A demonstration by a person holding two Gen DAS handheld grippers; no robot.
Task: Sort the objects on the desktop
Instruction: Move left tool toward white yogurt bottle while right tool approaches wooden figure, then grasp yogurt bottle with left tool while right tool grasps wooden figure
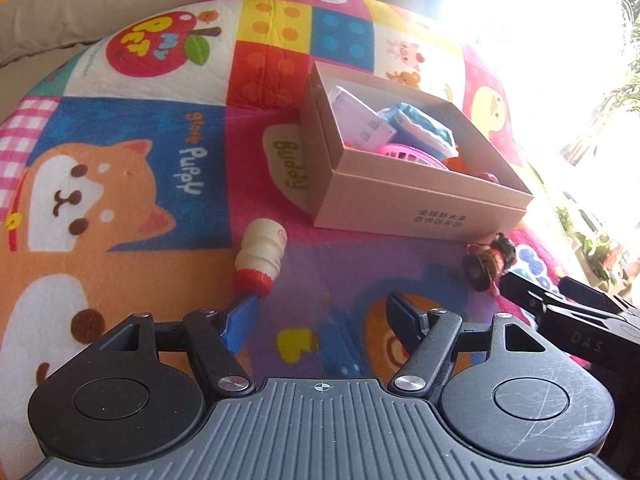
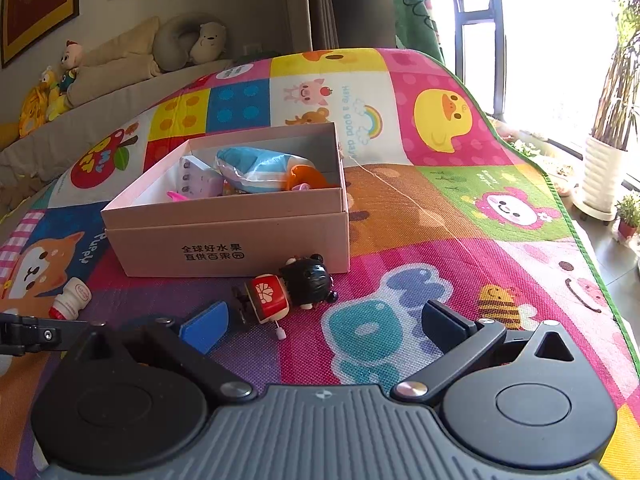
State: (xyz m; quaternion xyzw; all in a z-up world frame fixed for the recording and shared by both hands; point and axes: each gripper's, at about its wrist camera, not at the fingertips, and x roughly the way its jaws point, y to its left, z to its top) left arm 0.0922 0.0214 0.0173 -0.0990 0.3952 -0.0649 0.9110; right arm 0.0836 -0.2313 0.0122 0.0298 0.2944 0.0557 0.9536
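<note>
A tan cardboard box stands open on the mat, with a blue-and-white pouch, a pale purple item and a pink basket inside. A small white bottle with a red cap lies on its side just beyond the left finger of my left gripper, which is open and holds nothing. A little doll with black hair and a red body lies in front of the box, just ahead of the blue pad of my right gripper, also open and holding nothing.
Everything rests on a colourful cartoon play mat whose green edge drops off at the right. A beige sofa with plush toys lies beyond the far left. Potted plants stand by the bright window.
</note>
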